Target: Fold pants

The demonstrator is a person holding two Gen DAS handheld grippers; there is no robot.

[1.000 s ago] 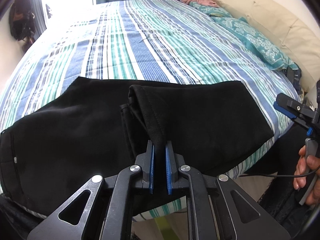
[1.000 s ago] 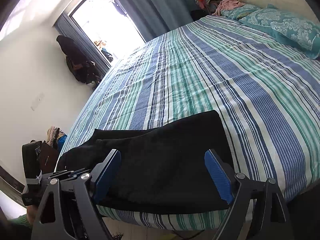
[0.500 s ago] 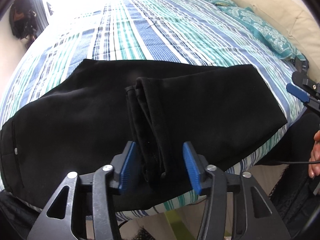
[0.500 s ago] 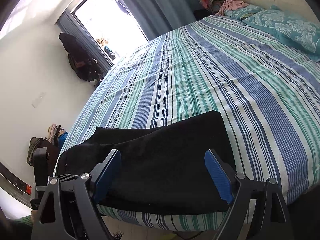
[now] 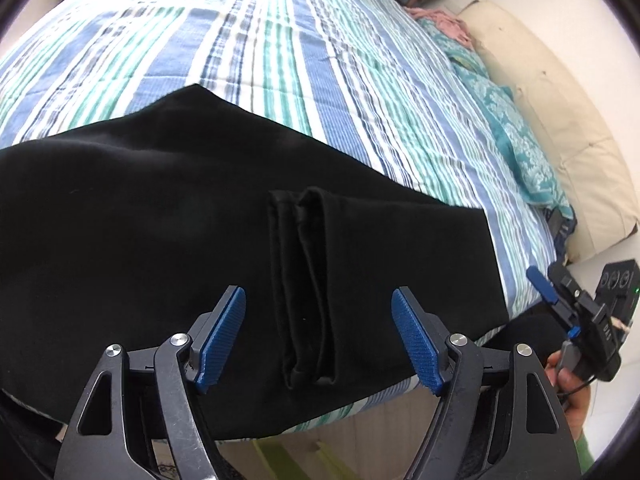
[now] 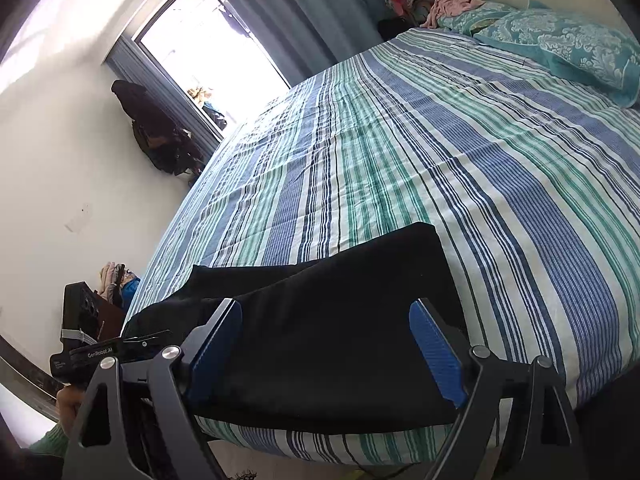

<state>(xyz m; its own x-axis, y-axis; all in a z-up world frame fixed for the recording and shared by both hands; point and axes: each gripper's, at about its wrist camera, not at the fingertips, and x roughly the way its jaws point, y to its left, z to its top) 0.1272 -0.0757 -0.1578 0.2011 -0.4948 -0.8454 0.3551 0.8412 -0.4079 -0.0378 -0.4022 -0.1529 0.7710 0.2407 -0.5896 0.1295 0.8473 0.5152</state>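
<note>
Two grippers were over the near edge of a big bed (image 6: 460, 152). Black pants (image 5: 140, 220) lay flat on the striped blanket (image 5: 280, 60), folded over, with the leg ends (image 5: 308, 288) lying on top near the bed's edge. The left gripper (image 5: 320, 338) was opening its jaws. The leg ends sat in the gap between its blue pads (image 5: 222, 340), but the pads did not touch the cloth. The right gripper (image 6: 326, 354) had its jaws wide apart over the other end of the pants and held nothing. Blue-green pillows (image 6: 560, 44) lay at the head of the bed, well apart from the pants. A bright window (image 6: 208, 48) was in the far wall.
</note>
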